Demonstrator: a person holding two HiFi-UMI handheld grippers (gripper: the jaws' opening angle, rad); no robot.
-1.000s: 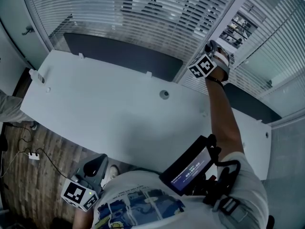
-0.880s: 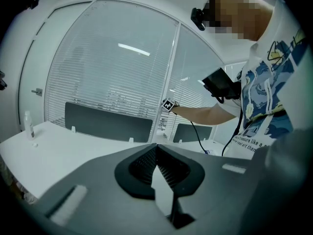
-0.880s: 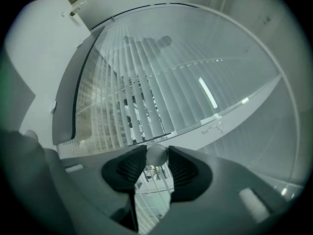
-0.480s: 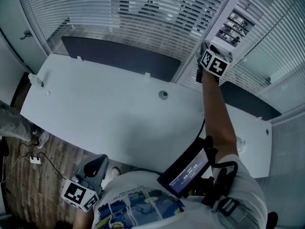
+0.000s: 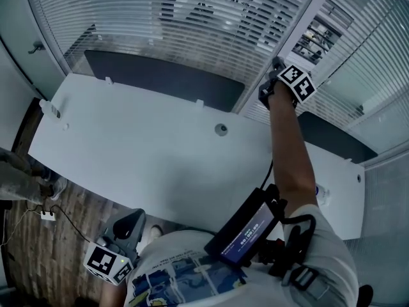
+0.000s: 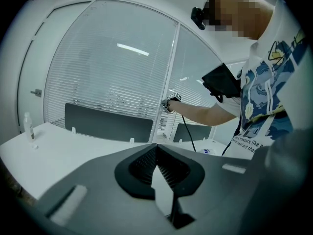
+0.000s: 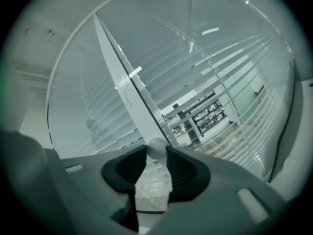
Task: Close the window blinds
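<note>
White tabletop, window blinds behind the tabletop (slats partly open), right gripper jaws just closing on a white knob, left gripper jaws closed, empty.

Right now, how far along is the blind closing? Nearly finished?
Not finished. Done: the right gripper is at the small round knob on the window frame. In hand: its fingers have just been closing and pinch that knob. The left gripper idles, fingers together, empty. Left: the blinds beside the frame are open enough to show shelves behind, so more turning seems needed.
</note>
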